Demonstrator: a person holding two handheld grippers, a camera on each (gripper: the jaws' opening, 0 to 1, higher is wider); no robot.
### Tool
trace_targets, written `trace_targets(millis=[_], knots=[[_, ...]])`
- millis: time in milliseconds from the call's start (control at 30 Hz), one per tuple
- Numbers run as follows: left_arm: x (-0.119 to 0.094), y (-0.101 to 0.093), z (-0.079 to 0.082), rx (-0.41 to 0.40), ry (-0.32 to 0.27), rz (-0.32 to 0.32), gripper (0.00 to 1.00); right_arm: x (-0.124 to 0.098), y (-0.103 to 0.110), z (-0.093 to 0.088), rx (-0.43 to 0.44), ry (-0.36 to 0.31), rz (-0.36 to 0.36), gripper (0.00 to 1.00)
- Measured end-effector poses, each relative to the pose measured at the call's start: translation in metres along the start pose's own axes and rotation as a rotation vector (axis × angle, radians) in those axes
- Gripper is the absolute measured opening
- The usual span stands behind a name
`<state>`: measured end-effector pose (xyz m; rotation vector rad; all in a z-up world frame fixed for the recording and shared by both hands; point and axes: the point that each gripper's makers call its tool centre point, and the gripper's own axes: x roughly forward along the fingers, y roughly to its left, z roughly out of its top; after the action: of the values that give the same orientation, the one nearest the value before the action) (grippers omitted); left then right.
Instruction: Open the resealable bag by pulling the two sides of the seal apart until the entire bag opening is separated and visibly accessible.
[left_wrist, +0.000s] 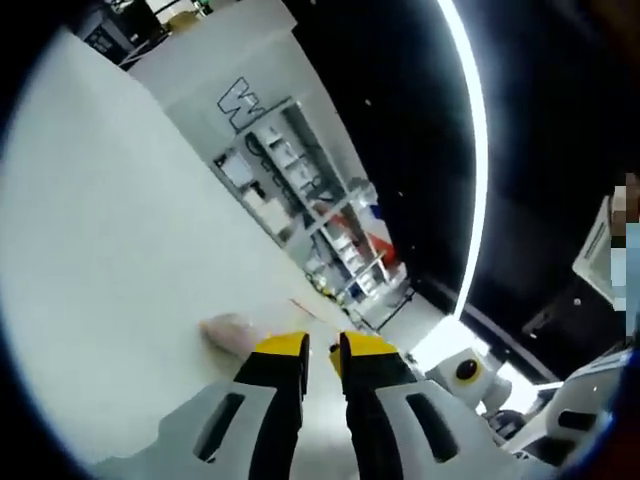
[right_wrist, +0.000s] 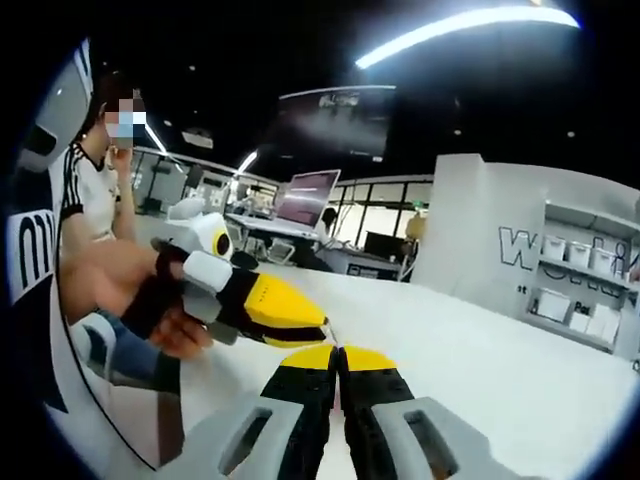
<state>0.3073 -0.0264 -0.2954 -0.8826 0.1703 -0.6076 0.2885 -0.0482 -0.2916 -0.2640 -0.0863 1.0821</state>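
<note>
The resealable bag (left_wrist: 232, 331) is clear and hard to make out. In the left gripper view it shows as a pale pinkish patch and a thin film edge on the white table (left_wrist: 120, 260), just ahead of my jaws. My left gripper (left_wrist: 320, 358) has its yellow tips almost together, a thin sliver between them, seemingly pinching the bag's edge. In the right gripper view my right gripper (right_wrist: 337, 356) is shut, a thin pale strip running between its jaws. The left gripper (right_wrist: 322, 331), held by a hand (right_wrist: 150, 300), comes in from the left and meets it tip to tip.
A person in a white shirt (right_wrist: 85, 190) sits at the table's left side. White shelving with boxes (right_wrist: 575, 285) stands against the back wall. Desks with monitors (right_wrist: 305, 205) lie beyond the table's far edge. Open white tabletop (right_wrist: 500, 370) stretches to the right.
</note>
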Motion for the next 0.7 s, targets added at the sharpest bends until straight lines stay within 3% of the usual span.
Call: trace_targets(millis=[233,567,700], knots=[[-0.002,-0.004,-0.003,-0.083,0.017,-0.016,0.03,0.001,0.006,-0.003,-0.026,0.026,0.021,0.00],[-0.002,-0.011,-0.008,-0.124,0.029,-0.006,0.02,0.001,0.009,-0.005,-0.025,0.041,0.048,0.00],[-0.004,-0.004,-0.009,-0.116,0.041,0.008,0.01,0.001,0.010,-0.006,-0.013,0.044,0.060,0.00]])
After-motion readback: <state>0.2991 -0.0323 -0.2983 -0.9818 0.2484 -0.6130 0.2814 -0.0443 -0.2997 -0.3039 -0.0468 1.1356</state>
